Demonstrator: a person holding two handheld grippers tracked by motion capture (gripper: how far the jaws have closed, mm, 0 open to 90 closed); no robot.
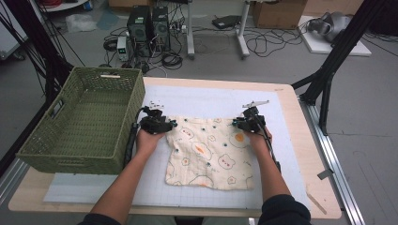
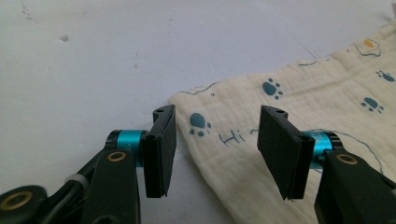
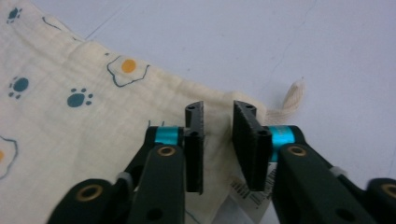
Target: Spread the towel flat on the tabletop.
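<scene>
1. High view: a cream muslin cloth [image 1: 209,152] printed with fried eggs and paw prints lies spread flat on a white gridded mat [image 1: 206,101] near the middle of the wooden bench [image 1: 309,173]. The left tongs [image 1: 170,124] sit at the cloth's far-left corner and the right tongs [image 1: 236,123] at its far-right corner, each held in one of the person's hands. A green woven basket [image 1: 84,122] stands on the left side of the bench, just beside the left hand [image 1: 148,140]. On the floor beyond the bench are computer towers [image 1: 149,26] and tangled cables [image 1: 263,42].

2. Left gripper view: the left tongs [image 2: 215,140] stand wide apart, holding nothing. The cloth's corner [image 2: 289,112] lies flat on the mat between the jaws; the left jaw is over bare mat just beside the cloth's edge, the right jaw over the cloth.

3. Right gripper view: the right tongs [image 3: 218,140] are narrowed to a small gap, both jaws over the cloth's [image 3: 93,107] corner edge; whether they pinch fabric I cannot tell. A cream hanging loop [image 3: 293,98] sticks out from the corner onto the mat, and a printed label [image 3: 247,193] shows near the jaws.
</scene>
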